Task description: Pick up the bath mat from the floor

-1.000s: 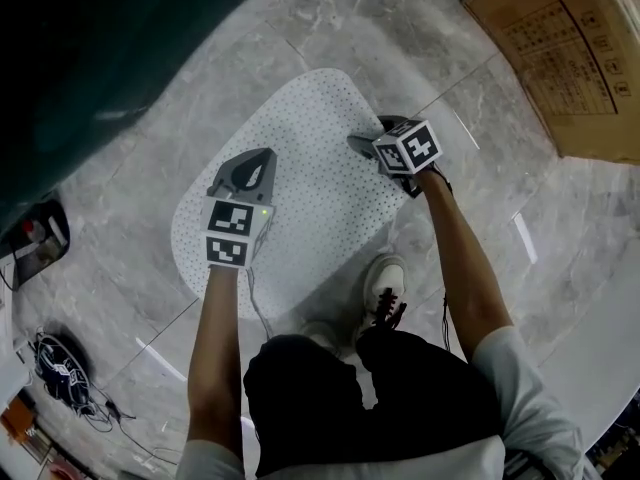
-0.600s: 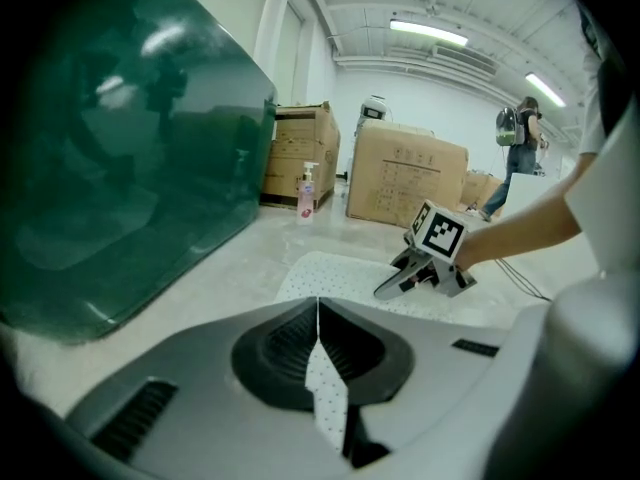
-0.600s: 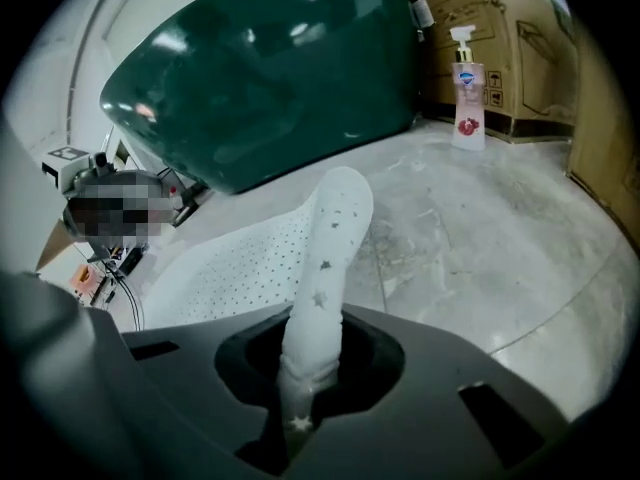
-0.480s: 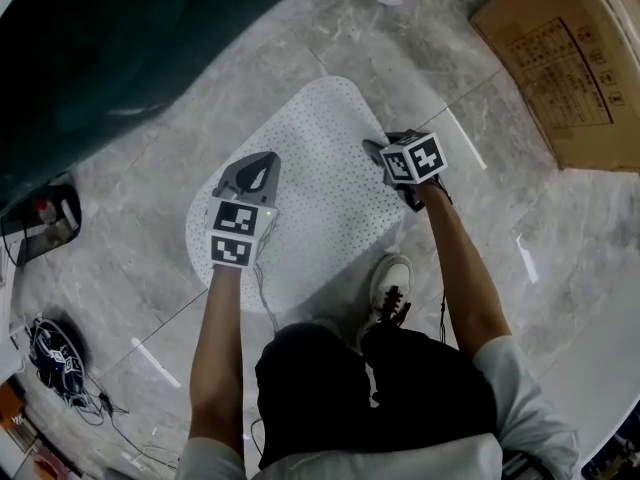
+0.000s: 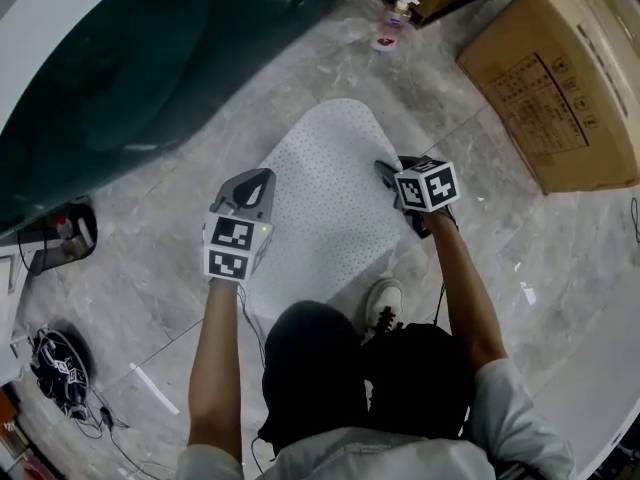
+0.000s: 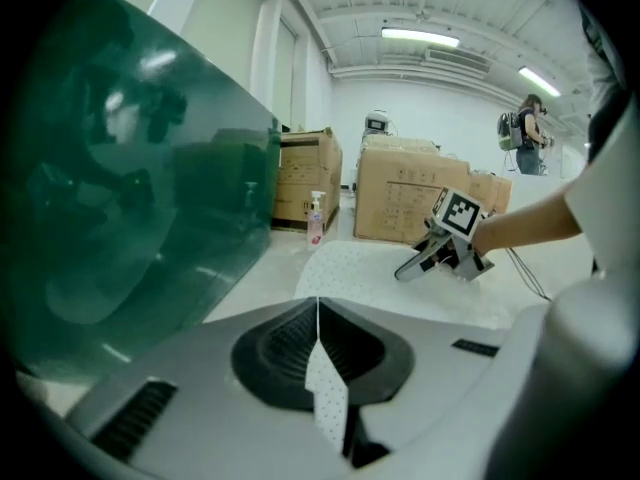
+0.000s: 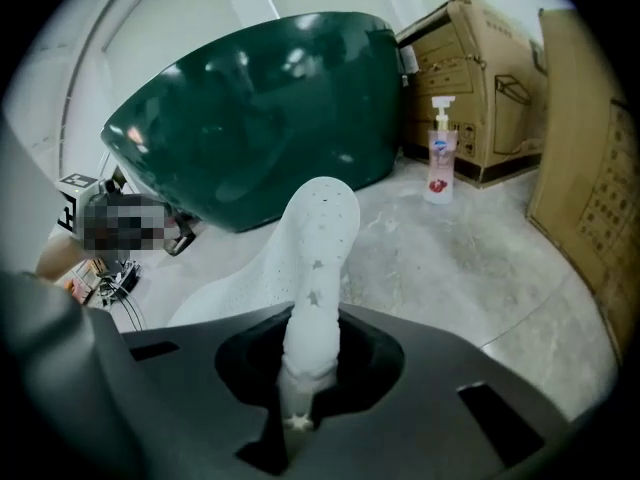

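Up close, L hand-held gripper (image 6: 318, 313) pinching bath mat (image 6: 350, 263) edge, R hand-held gripper (image 7: 310, 320) likewise, pinches unseen from head view.

No legible text; only unreadable print on the cardboard box (image 5: 545, 78) and a blurred label on the bottle (image 7: 437, 166)

- left gripper (image 5: 258, 178): grey shell, black-and-white marker cube (image 5: 233, 246) at its 6 o'clock end.
- right gripper (image 5: 386, 168): dark shell, like cube at its 4 o'clock.
- pale short-sleeved shirt (image 5: 400, 453), black shorts (image 5: 320, 368), white shoe (image 5: 383, 301).
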Demonstrator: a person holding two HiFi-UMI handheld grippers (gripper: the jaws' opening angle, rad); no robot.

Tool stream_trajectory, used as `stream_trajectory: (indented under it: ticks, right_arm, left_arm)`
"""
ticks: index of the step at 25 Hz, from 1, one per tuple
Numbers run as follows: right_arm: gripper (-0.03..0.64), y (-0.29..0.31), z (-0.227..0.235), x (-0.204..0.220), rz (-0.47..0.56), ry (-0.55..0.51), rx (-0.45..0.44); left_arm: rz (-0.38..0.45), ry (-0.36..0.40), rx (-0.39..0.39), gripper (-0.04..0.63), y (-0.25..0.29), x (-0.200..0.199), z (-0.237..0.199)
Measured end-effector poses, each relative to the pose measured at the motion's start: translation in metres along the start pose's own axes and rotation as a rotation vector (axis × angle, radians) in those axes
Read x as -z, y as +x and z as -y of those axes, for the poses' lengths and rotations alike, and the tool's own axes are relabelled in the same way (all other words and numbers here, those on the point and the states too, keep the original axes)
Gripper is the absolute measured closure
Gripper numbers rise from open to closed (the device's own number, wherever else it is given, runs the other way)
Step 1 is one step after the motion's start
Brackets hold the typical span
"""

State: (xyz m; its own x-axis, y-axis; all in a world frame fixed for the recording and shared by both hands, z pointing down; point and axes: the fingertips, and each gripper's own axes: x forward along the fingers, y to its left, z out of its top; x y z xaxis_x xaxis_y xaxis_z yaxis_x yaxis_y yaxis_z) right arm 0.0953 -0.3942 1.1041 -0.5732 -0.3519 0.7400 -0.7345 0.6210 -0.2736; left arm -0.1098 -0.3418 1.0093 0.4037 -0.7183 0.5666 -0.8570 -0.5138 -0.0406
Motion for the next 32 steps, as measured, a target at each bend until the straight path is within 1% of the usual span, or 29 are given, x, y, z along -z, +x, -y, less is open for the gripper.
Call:
stream_trajectory:
  ticks: [2, 4, 9, 14, 18, 22, 24, 29, 32]
  right_arm:
    - [0.583, -0.018, 0.010, -0.015, 0.012, -0.020, 0.040]
    - [0.583, -0.037, 0.018, -0.028, 0.021, -0.033, 0.061]
    - [0.583, -0.092, 0.023, -0.065, 0.092, -0.076, 0.079]
    - [0.583, -0.139, 0.014, -0.109, 0.183, -0.133, 0.082]
    - [0.583, -0.170, 0.006, -0.142, 0.274, -0.145, 0.076]
    - [0.583, -0.215, -0.014, -0.170, 0.338, -0.122, 0.059]
    - [0.583, -0.238, -0.034, -0.180, 0.347, -0.106, 0.049]
    - [0.583, -0.298, -0.089, -0.209, 0.309, -0.101, 0.044]
    - [0.583, -0.337, -0.123, -0.227, 0.258, -0.094, 0.008]
  left_arm:
    - [0.011, 0.000, -0.003, 0.578, -0.001, -0.011, -0.002]
    - [0.026, 0.001, -0.004, 0.577, 0.001, -0.022, -0.004]
    - [0.069, 0.016, 0.011, 0.578, 0.001, -0.057, -0.005]
    - [0.134, 0.021, 0.004, 0.578, -0.003, -0.101, -0.008]
    - [0.164, 0.028, -0.010, 0.577, -0.008, -0.135, -0.011]
    - [0.148, -0.019, -0.021, 0.578, -0.031, -0.170, -0.008]
    - [0.120, -0.041, -0.005, 0.577, -0.049, -0.188, 0.000]
    - [0.034, -0.071, 0.038, 0.577, -0.113, -0.235, 0.021]
    - [-0.004, -0.093, 0.048, 0.578, -0.166, -0.263, 0.026]
